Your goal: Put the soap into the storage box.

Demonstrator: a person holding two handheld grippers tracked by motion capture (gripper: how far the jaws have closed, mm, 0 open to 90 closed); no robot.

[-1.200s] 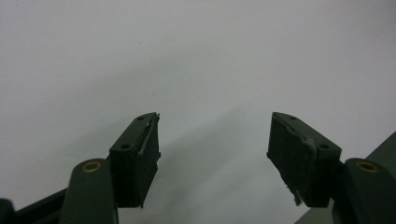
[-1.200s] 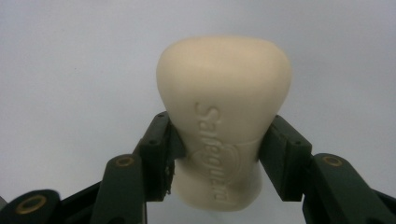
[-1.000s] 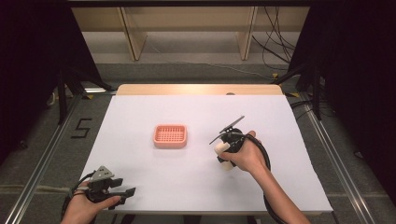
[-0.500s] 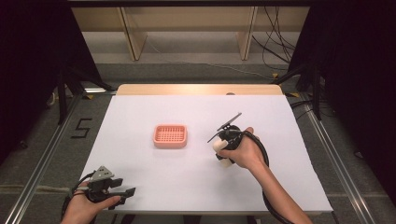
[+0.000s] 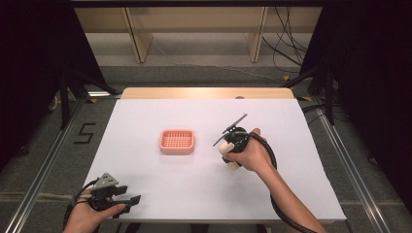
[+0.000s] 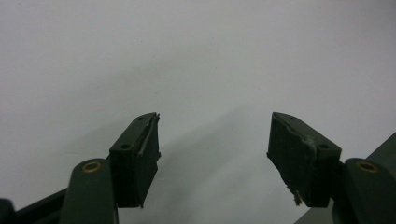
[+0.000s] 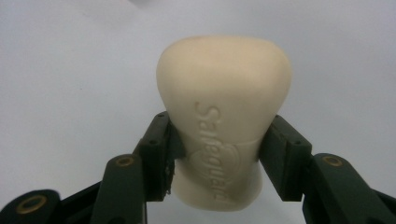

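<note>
Soap: I count 1 cream Safeguard bar [image 7: 223, 126], clamped in my R gripper [image 7: 219, 154], right of centre.
Soap dish: 1, pink [image 5: 178, 141], mid-table [image 5: 160, 189], well apart.
L gripper [image 6: 215, 140]: jaws apart, holding nothing, near-left corner.

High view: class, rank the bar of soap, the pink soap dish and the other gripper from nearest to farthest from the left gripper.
Measured from the left gripper, at the table's near-left corner:
1. Pink soap dish, mid-table, ahead and rightward.
2. Bar of soap, held farther right.
3. Right gripper, gripping that soap; almost level with it.
</note>
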